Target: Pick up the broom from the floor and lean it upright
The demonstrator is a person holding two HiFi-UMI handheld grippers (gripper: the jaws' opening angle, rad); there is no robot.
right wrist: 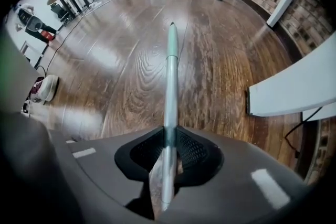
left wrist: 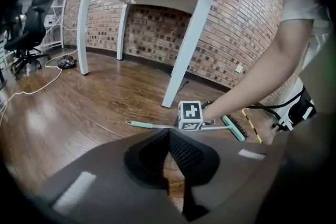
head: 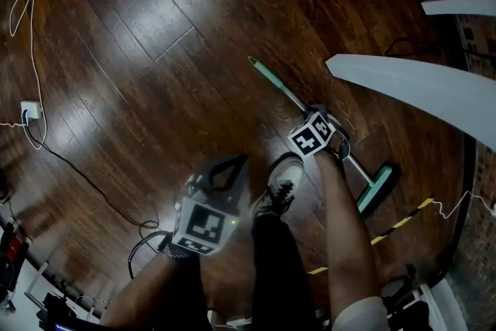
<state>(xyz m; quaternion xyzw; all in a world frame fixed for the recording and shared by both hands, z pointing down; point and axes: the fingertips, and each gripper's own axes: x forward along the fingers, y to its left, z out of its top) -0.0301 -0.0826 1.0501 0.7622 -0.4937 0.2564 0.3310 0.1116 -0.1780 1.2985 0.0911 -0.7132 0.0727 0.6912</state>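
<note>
The broom lies flat on the dark wood floor, its mint-tipped metal handle point(head: 283, 89) running down-right to the green brush head point(head: 377, 188). My right gripper point(head: 325, 137) points straight down over the middle of the handle, under its marker cube. In the right gripper view the handle point(right wrist: 170, 76) runs between the jaws, and the right gripper point(right wrist: 169, 131) is shut on it. My left gripper point(head: 227, 164) hangs above the floor to the left of the broom, shut on nothing. In the left gripper view, the left gripper point(left wrist: 169, 132) faces the broom point(left wrist: 152, 125) and the right gripper's cube point(left wrist: 191, 115).
A white table point(head: 418, 89) stands over the floor just right of the broom, its leg point(left wrist: 189, 44) close behind it. The person's shoe point(head: 279, 186) is beside the handle. A white cable and plug point(head: 29, 112) lie at left, striped tape point(head: 403, 222) at lower right, and a brick wall point(left wrist: 247, 23) behind.
</note>
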